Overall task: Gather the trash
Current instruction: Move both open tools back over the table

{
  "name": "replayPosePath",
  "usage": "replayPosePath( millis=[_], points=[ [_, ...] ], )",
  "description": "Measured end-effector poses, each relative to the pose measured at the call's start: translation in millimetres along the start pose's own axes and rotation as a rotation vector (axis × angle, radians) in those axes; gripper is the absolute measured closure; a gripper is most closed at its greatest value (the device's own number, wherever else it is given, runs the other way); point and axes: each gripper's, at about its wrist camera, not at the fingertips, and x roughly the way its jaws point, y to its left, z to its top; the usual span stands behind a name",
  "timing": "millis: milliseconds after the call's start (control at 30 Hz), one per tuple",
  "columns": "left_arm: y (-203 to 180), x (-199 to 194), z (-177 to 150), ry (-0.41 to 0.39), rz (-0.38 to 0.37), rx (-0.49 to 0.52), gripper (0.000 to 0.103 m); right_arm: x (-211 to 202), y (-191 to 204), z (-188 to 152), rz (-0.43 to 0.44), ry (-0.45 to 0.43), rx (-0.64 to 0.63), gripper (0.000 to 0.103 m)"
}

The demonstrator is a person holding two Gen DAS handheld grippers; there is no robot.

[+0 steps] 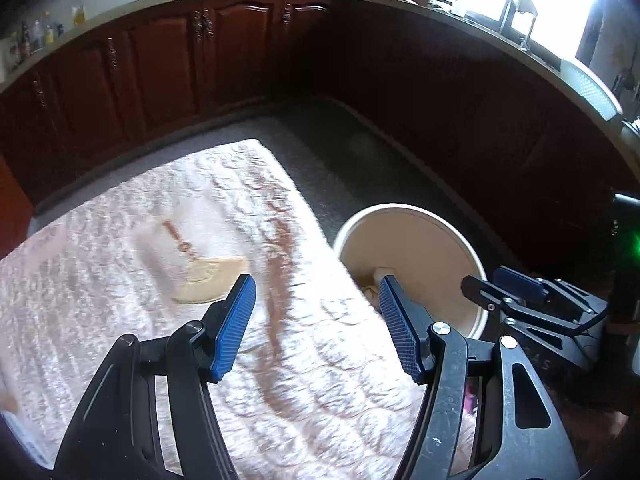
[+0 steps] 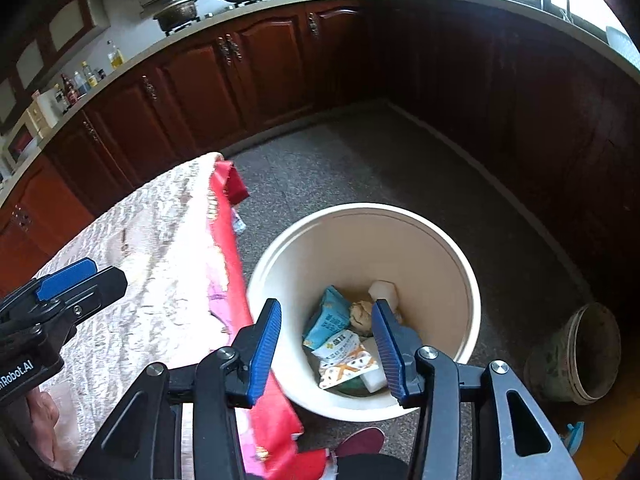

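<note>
A cream bin (image 2: 360, 248) stands on the floor beside the table. In it lie a blue packet (image 2: 330, 316), a white and orange packet (image 2: 344, 360), a crumpled paper ball (image 2: 360, 312) and white foam blocks (image 2: 384, 292). My right gripper (image 2: 326, 306) hangs open above the bin with nothing between its fingers. My left gripper (image 1: 316, 284) is open and empty over the table's right edge, next to the bin (image 1: 420, 248). A flat tan wedge-shaped piece (image 1: 212, 280), blurred, lies on the tablecloth just left of the left fingertip.
The table wears a pale lace cloth (image 1: 140, 320) with a red cloth edge (image 2: 228, 232) hanging toward the bin. Dark wooden cabinets (image 2: 260, 64) ring the grey floor. A greenish pot (image 2: 576, 356) sits on the floor right of the bin. A person's red shoe (image 2: 360, 440) is near the bin.
</note>
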Motion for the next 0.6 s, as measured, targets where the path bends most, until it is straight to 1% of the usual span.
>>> replayPosePath(
  millis=[133, 200, 267, 433, 600],
  points=[
    [20.2, -15.6, -2.7, -0.002, 0.042, -0.016, 0.04, -7.4, 17.8, -0.2, 0.02, -0.007, -0.017, 0.057],
    [31.3, -23.5, -9.5, -0.004, 0.06, -0.031, 0.04, -10.6, 27.6, -0.7, 0.031, -0.011, -0.026, 0.051],
    [43.7, -32.8, -15.5, -0.003, 0.08, -0.051, 0.04, -14.2, 40.3, -1.7, 0.042, -0.018, -0.046, 0.048],
    [70.1, -51.4, -27.7, -0.004, 0.125, -0.095, 0.04, -17.2, 75.1, -5.9, 0.094, -0.011, -0.103, 0.047],
    [101.7, -70.6, -42.8, -0.005, 0.191, -0.142, 0.04, -17.0, 112.2, -14.0, 0.147, 0.004, -0.161, 0.046]
  ],
)
